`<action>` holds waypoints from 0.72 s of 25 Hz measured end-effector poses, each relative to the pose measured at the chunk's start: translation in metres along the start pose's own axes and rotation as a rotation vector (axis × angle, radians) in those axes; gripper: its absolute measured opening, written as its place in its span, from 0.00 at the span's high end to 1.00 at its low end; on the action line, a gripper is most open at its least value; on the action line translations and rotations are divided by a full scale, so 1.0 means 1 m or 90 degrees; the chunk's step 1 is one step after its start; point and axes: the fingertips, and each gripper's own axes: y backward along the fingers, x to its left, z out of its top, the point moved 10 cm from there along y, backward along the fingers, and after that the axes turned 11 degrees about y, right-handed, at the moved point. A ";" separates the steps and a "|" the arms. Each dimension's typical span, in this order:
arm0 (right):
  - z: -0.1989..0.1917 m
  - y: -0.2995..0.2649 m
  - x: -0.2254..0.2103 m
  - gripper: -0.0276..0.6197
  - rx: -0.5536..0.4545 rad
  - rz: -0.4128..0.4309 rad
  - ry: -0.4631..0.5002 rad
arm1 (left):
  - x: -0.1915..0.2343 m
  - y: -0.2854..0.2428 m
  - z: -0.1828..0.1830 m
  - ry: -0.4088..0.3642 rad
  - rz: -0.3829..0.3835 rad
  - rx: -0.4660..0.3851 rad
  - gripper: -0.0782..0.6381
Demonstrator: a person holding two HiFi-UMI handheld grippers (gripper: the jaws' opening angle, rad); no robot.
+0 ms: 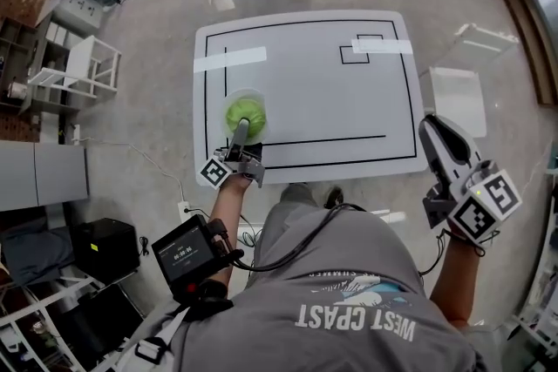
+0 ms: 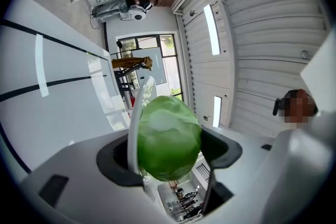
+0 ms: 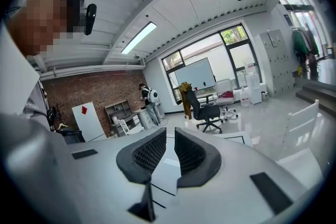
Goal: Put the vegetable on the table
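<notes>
Grey jersey fabric of the person's T-shirt [image 1: 349, 292] is filling the bottom of the head view, with a black boxy screen unit [image 1: 185, 255] strapped at the left forearm. Ahead of it, the left gripper [image 1: 241, 133] is reaching over the near edge of the table [image 1: 305, 65], close to its near-left corner. The table is a glossy white slab with rounded corners, marked with a thin black rectangular outline.

The left gripper's jaws are standing wide and clamping a cabbage [image 2: 169, 140], a smooth, waxy, pale-green ball with a lighter patch on one side. One dark rubbery pad is pressing directly on the cabbage's side. The other is bearing on a thin translucent dish [image 2: 134, 123], whose curved rim is lying against the cabbage's opposite side. From above, the dish is appearing as a pale round ring around the cabbage, just inside the outline's near-left corner. Whether it is touching the tabletop cannot be told.

The right gripper [image 3: 168, 132] is hovering off the table's near-right corner, beyond the right edge. Its lattice-textured grey jaws are drawn almost together, leaving a narrow slit with nothing in it. A black-and-white marker cube [image 1: 486, 205] is capping its rear end.
</notes>
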 end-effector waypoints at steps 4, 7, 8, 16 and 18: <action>-0.002 -0.010 0.005 0.91 0.011 -0.002 -0.006 | 0.021 0.006 0.005 0.023 0.031 -0.005 0.43; -0.004 -0.016 0.009 0.91 0.017 -0.005 -0.010 | 0.036 0.011 0.006 0.036 0.060 0.003 0.43; -0.005 -0.018 0.009 0.91 0.020 -0.007 -0.011 | 0.041 0.012 0.007 0.039 0.070 0.007 0.43; -0.010 -0.025 0.019 0.91 0.026 -0.019 -0.018 | 0.070 0.012 0.011 0.065 0.151 0.048 0.44; -0.010 -0.026 0.023 0.91 0.026 -0.021 -0.017 | 0.072 0.010 0.014 0.063 0.177 0.066 0.44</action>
